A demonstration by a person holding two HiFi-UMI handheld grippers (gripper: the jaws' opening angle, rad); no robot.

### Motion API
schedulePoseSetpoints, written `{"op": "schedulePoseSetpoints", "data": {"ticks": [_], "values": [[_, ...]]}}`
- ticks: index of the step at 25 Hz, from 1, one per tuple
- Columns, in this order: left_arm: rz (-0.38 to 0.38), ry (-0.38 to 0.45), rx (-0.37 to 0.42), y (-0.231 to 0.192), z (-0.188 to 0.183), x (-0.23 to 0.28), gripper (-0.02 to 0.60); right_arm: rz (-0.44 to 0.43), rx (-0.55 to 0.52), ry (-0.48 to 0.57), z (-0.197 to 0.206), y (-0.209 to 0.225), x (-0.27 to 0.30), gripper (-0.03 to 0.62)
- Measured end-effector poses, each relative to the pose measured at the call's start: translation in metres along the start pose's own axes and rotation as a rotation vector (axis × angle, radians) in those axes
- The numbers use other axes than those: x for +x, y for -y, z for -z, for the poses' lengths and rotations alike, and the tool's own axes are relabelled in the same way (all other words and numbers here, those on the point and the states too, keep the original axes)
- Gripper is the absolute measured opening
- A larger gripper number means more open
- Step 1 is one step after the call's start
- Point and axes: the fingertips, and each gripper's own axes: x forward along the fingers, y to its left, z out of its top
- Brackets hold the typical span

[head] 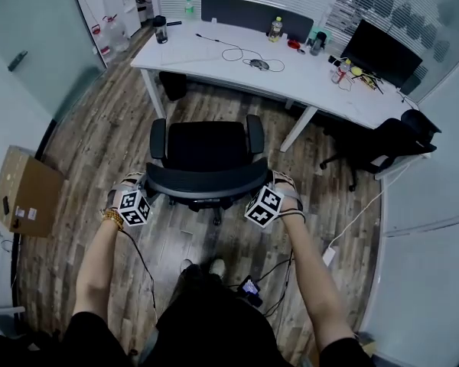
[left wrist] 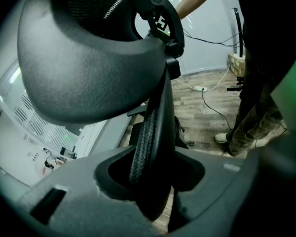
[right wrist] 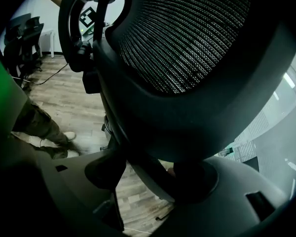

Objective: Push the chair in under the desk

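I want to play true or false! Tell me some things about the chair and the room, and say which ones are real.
1. The chair is already tucked under the desk. False: it stands on the floor, short of the desk.
2. The left gripper and the right gripper grip the backrest, one at each end. True.
3. A cardboard box sits at the left. True.
4. The desk has nothing on it. False: a bottle and a monitor are among the things on it.
5. The chair has no armrests. False: there is an armrest on each side.
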Motion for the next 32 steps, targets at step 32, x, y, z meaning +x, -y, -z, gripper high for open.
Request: {"op": "schedulePoseSetpoints", "data": {"ticks": [32], "values": [[0.010, 0.032, 0.040, -0.119, 0.020, 0.069, 0.158, 0.024, 0.029, -0.014, -0.031, 0.092, 0.073, 0.298]]}}
